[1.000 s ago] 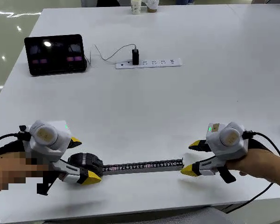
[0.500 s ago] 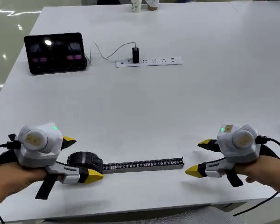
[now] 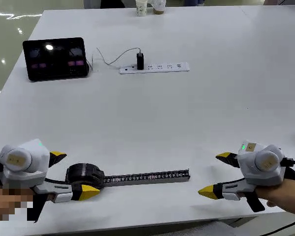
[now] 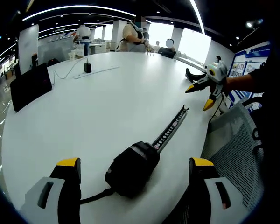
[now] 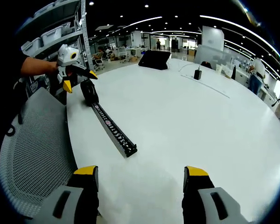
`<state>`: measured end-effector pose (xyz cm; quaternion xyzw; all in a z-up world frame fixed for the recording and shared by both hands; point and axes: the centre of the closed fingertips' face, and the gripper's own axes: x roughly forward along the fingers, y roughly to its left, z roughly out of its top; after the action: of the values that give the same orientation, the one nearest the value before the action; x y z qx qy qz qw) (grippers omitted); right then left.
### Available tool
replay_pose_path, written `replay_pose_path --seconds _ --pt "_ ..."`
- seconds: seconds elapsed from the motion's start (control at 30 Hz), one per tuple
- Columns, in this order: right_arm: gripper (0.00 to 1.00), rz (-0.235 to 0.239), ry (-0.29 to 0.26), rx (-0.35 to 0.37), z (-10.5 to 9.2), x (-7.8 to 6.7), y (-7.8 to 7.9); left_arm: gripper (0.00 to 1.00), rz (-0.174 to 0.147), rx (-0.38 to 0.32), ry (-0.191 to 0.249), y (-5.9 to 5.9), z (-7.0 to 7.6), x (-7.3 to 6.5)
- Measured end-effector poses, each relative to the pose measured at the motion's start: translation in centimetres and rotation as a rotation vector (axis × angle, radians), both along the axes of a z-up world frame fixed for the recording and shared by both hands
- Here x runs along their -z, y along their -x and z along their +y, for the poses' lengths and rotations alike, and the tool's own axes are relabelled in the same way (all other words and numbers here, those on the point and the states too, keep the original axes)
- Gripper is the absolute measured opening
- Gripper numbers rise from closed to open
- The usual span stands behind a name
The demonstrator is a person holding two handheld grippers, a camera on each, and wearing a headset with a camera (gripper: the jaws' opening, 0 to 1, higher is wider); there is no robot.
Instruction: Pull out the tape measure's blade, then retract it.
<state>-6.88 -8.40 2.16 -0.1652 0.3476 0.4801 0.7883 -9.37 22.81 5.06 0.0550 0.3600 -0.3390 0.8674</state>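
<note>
Near front edge: tape measure [image 3: 83,174] flat on table [image 3: 196,113], blade [image 3: 147,177] extended rightward.
Left gripper [image 3: 76,173]: jaws spread, tape measure between them, gaps either side.
Right gripper [image 3: 212,174]: jaws spread, just beyond blade tip, apart.
Open room: tabletop from blade to power strip [image 3: 155,68].

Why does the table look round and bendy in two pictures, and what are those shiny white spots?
Left gripper view and right gripper view: fisheye lenses bulge the flat table into a dome and curve the ceiling lights into arcs. Head view: edges look straight; the shiny spots are lamp glare on the glossy floor and the tablet.
</note>
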Motion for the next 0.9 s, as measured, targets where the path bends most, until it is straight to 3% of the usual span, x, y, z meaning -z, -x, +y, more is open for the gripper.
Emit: replay_pose_path --seconds 0.23,0.57,0.73,0.9 --pt "0.81 -0.003 -0.016 0.039 -0.8 -0.2 -0.1 0.99 -0.010 -0.035 0.003 0.6 1.6 0.5" --pt "0.99 -0.011 -0.034 0.101 -2.5 -0.5 0.1 0.99 -0.081 -0.061 0.024 0.2 2.5 -0.2" --pt "0.99 -0.021 -0.033 0.117 -3.2 -0.6 0.4 0.99 -0.083 -0.060 0.013 0.4 3.1 -0.1" --pt "0.99 -0.047 -0.033 0.081 -3.2 -0.9 0.8 0.99 -0.086 -0.069 -0.006 0.8 3.9 0.1"
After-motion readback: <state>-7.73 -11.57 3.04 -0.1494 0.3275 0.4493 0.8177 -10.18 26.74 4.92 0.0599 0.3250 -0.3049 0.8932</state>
